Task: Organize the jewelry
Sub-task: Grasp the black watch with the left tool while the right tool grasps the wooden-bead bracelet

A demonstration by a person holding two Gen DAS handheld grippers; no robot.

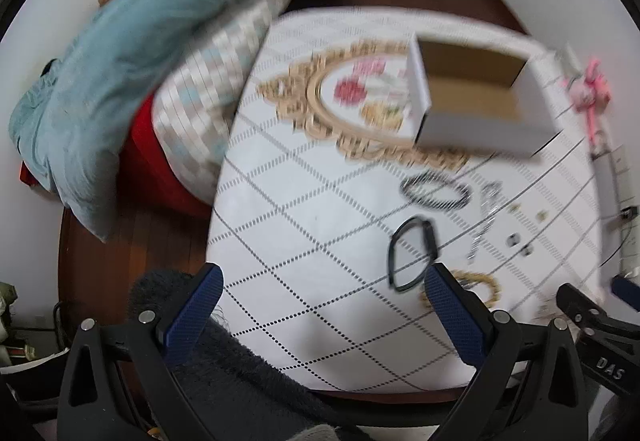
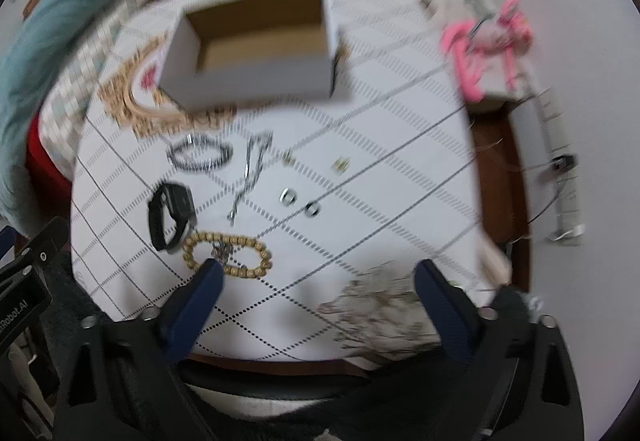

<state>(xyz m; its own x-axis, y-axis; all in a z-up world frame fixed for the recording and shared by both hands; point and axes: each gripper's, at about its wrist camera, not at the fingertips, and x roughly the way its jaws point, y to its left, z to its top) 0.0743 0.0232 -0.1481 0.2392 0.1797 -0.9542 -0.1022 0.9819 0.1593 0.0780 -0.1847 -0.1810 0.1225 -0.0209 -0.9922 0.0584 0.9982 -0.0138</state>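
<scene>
An open white cardboard box with a brown inside stands at the far side of the table; it also shows in the left wrist view. In front of it lie a dark beaded bracelet, a silver chain, a black watch, a gold beaded bracelet, two silver rings and small earrings. My right gripper is open and empty above the near table edge, beside the gold bracelet. My left gripper is open and empty, left of the watch.
The table has a white diamond-patterned cloth with a gold floral print. A teal blanket and checked pillow lie to the left. A pink toy and cables sit at the right edge. A pale crumpled heap lies near the front.
</scene>
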